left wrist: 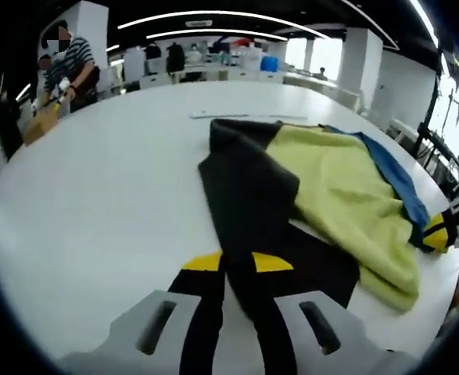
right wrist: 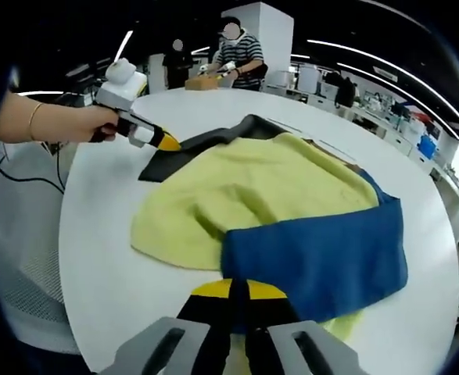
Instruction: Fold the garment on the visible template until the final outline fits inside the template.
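Observation:
A garment in black [left wrist: 245, 187], yellow-green [left wrist: 338, 187] and blue [left wrist: 393, 176] lies crumpled on the white table [left wrist: 96, 203]. My left gripper [left wrist: 237, 262] is shut on the black part, which runs away between its yellow-tipped jaws. In the right gripper view the same garment shows yellow-green [right wrist: 245, 187] with a blue panel [right wrist: 323, 250] near me. My right gripper [right wrist: 239, 287] is shut on the blue panel's edge. A hand holds the left gripper [right wrist: 165, 142] at the black corner [right wrist: 206, 141]. The right gripper [left wrist: 438, 232] pinches the garment's far right end. A thin pale strip [left wrist: 245, 116] lies behind the garment.
A person in a striped shirt [left wrist: 69, 66] works over a cardboard box [left wrist: 41, 121] at the table's far side; that person [right wrist: 241, 51] and box [right wrist: 206, 82] also appear in the right gripper view. A mesh chair [right wrist: 18, 258] stands by the table's rounded edge [right wrist: 80, 312].

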`<control>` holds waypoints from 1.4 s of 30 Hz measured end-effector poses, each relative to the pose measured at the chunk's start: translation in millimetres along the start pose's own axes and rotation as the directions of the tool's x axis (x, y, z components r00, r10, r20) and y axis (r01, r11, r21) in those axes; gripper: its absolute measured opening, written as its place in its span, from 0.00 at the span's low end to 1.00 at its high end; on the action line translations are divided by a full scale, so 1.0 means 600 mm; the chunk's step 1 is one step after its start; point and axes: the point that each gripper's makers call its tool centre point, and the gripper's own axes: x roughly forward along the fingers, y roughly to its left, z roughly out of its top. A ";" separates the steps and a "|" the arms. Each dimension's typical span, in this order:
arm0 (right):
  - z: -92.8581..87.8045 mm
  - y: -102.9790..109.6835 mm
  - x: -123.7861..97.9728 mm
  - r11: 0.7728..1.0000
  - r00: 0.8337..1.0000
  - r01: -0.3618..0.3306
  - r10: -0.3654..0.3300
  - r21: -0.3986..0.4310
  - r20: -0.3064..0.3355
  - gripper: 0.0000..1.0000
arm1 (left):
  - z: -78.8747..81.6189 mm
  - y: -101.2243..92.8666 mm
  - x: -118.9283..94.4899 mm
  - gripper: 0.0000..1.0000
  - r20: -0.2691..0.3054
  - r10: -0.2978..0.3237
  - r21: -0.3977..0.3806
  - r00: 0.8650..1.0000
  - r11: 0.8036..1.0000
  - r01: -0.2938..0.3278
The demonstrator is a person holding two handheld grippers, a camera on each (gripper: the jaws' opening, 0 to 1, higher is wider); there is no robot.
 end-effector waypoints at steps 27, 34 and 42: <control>0.074 -0.108 -0.096 0.969 0.986 0.081 -0.111 0.232 0.122 0.00 | 0.063 0.099 -0.086 0.00 0.129 0.136 -0.217 0.982 0.971 -0.106; 0.075 -0.183 -0.129 0.940 0.970 0.172 -0.214 0.296 0.116 0.00 | 0.095 0.100 -0.099 0.00 0.150 0.148 -0.201 0.978 0.973 -0.117; 0.056 -0.246 -0.163 0.903 0.947 0.265 -0.310 0.338 0.087 0.00 | 0.110 0.031 -0.092 0.00 0.126 0.067 -0.142 0.990 0.989 -0.049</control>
